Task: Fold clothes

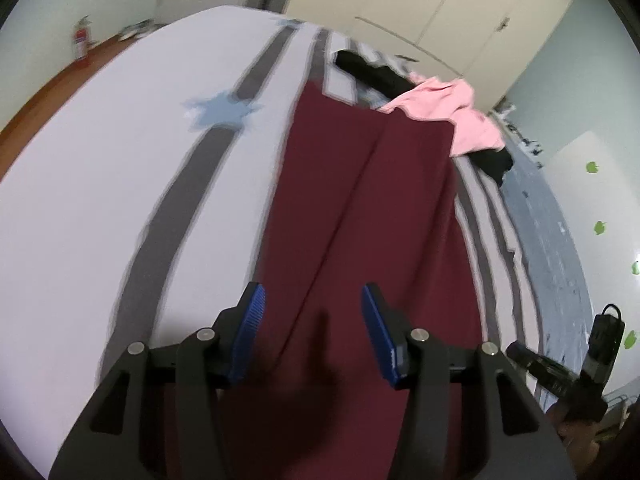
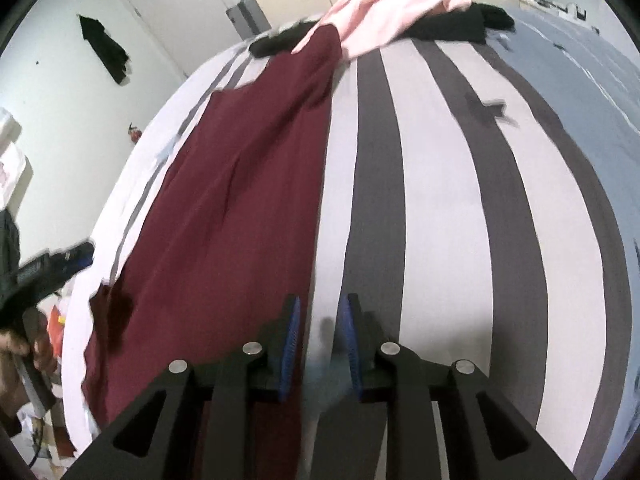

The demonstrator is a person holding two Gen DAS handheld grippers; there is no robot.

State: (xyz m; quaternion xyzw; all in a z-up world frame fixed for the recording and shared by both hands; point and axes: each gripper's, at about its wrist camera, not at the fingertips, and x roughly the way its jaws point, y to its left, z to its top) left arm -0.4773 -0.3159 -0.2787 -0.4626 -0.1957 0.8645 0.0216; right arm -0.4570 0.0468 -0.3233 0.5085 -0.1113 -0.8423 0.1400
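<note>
Maroon garment (image 1: 360, 208) lies stretched long on the striped bed (image 2: 440, 208), looks folded lengthwise once w/ a centre crease, fairly smooth; near end a bit rumpled. Cross-folds probably still to do. Pink garment (image 1: 452, 108) & black clothes (image 2: 452, 26) heaped at the far end, not started. Left tool (image 1: 312, 320) released, pads apart above the maroon cloth, nothing gripped. Right tool (image 2: 318, 332) narrowly parted over bare bedsheet just beside the cloth's edge, empty.
</note>
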